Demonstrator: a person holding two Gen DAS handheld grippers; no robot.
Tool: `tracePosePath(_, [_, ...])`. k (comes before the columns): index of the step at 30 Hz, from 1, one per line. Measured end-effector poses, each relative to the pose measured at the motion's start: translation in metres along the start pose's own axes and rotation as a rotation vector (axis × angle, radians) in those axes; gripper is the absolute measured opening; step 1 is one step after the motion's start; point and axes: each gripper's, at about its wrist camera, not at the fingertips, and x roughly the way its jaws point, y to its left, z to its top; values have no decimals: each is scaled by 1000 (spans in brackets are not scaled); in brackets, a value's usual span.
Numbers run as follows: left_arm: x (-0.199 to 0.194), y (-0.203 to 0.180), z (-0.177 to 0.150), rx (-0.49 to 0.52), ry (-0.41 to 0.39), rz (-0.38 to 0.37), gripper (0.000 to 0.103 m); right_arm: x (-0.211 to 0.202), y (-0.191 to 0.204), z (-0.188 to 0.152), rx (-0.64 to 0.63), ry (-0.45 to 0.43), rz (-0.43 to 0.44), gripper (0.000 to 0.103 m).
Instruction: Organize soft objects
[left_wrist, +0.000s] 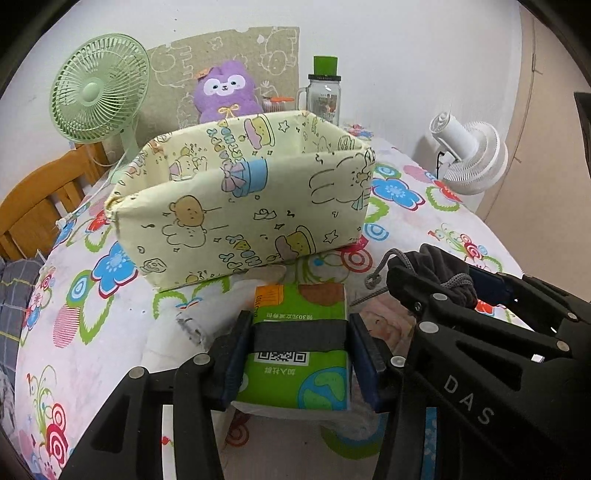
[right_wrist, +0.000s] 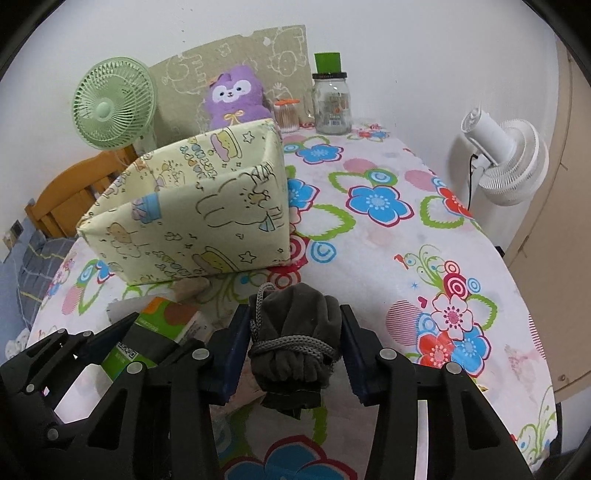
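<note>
My left gripper (left_wrist: 299, 354) is shut on a green tissue pack (left_wrist: 299, 332) and holds it just above the table, in front of the pale yellow cartoon-print fabric box (left_wrist: 240, 199). My right gripper (right_wrist: 291, 343) is shut on a dark grey drawstring pouch (right_wrist: 291, 332), to the right of the left gripper; the pouch also shows in the left wrist view (left_wrist: 443, 273). The box (right_wrist: 192, 214) is open on top, and its inside looks empty as far as I can see. The tissue pack also shows in the right wrist view (right_wrist: 166, 325).
A purple plush toy (left_wrist: 225, 92) sits behind the box against a cardboard sheet. A green fan (left_wrist: 96, 88) stands back left, a white fan (left_wrist: 469, 155) at the right edge, a glass jar (left_wrist: 325, 96) at the back. A wooden chair (left_wrist: 44, 199) is at the left. The flowered tablecloth (right_wrist: 388, 240) lies right of the box.
</note>
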Motion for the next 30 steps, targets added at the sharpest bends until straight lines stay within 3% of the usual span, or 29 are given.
tracePosePath(30, [-58,15,9,-27,-98,-6,52,-58,30,17,-50,-101,15,50])
